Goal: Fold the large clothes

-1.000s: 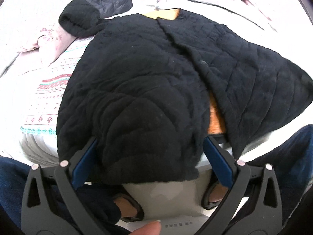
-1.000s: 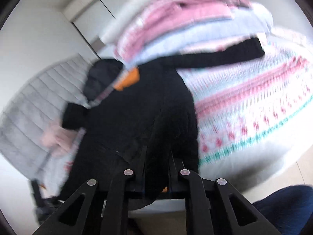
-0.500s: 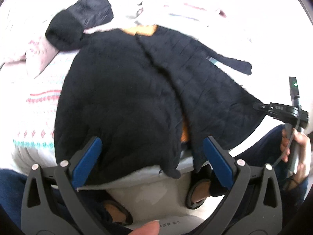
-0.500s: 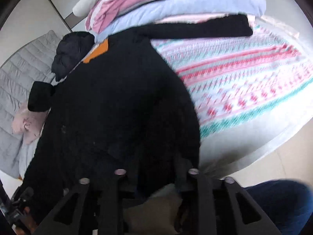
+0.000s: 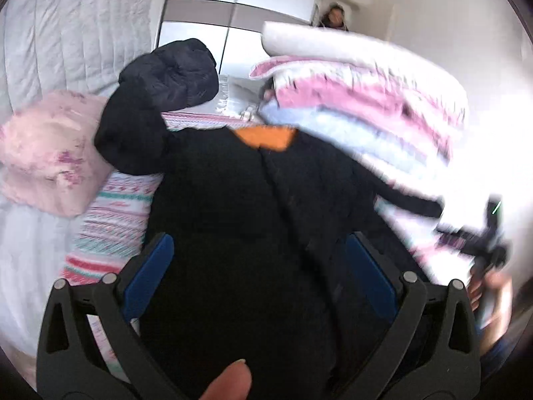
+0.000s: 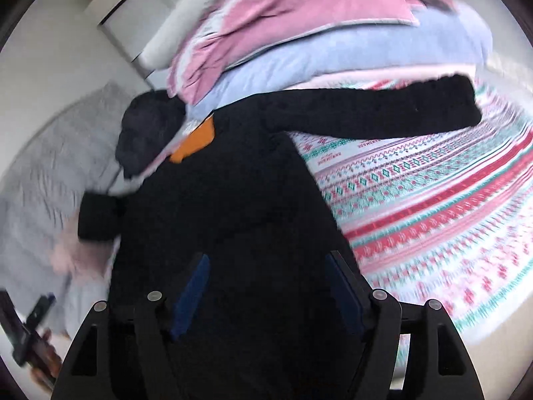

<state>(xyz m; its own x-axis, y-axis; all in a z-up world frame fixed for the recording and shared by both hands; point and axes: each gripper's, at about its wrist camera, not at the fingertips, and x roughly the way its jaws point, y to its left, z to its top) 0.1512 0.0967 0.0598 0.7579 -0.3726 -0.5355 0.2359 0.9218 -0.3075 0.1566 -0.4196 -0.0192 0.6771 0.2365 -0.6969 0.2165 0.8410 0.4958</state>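
Observation:
A large black quilted jacket [image 5: 240,206] with an orange lining at the collar [image 5: 265,136] lies spread on the patterned bed; it also shows in the right wrist view [image 6: 226,206]. One sleeve [image 6: 383,110] stretches out to the right, the other [image 6: 96,216] lies to the left. My left gripper [image 5: 260,266] is open over the jacket's lower part, its blue pads wide apart. My right gripper [image 6: 266,283] is open too, low over the jacket's hem area. Neither holds cloth. The right gripper also shows at the right of the left wrist view [image 5: 479,246].
A stack of folded pink, white and pale blue bedding [image 6: 299,33] sits behind the jacket. A dark puffy garment [image 5: 173,73] and a pink pillow [image 5: 50,153] lie at the left. The patterned bedspread [image 6: 433,193] extends right. A grey quilted headboard [image 5: 66,33] and wardrobe stand behind.
The right gripper was shut on the jacket's edge and has opened and let it go. Both grippers have moved forward over the jacket, which now lies flatter on the bed.

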